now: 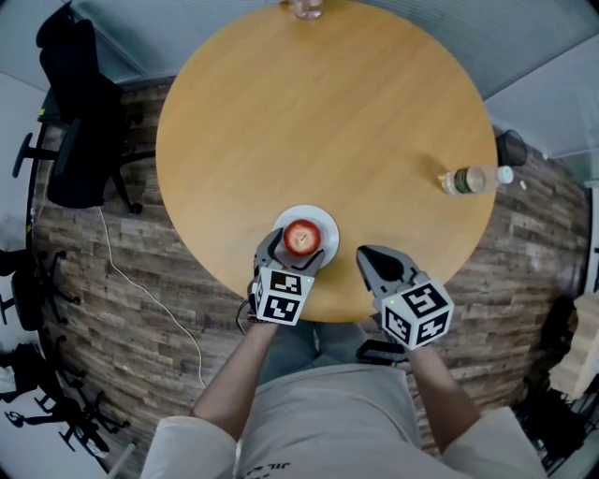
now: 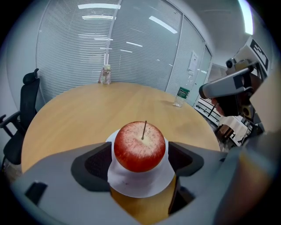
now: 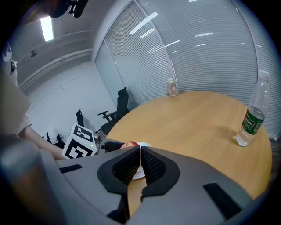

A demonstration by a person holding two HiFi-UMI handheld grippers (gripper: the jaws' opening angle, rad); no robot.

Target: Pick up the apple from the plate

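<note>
A red apple (image 1: pixel 301 238) with its stem up rests on a small white plate (image 1: pixel 323 221) near the front edge of the round wooden table (image 1: pixel 318 112). My left gripper (image 1: pixel 299 246) is open, with a jaw on each side of the apple. In the left gripper view the apple (image 2: pixel 140 146) fills the gap above the plate (image 2: pixel 140 184), and the pads (image 2: pixel 97 165) stand close beside it without clearly pressing. My right gripper (image 1: pixel 373 261) hovers over the table edge to the right of the plate, shut and empty. Its view shows the closed pads (image 3: pixel 151 165) and a sliver of the apple (image 3: pixel 130 144).
A clear water bottle (image 1: pixel 475 179) stands at the table's right side, also in the right gripper view as the bottle (image 3: pixel 251 115). A glass jar (image 1: pixel 306 7) sits at the far edge. A black office chair (image 1: pixel 80 112) stands left of the table; a cable (image 1: pixel 140 290) runs across the floor.
</note>
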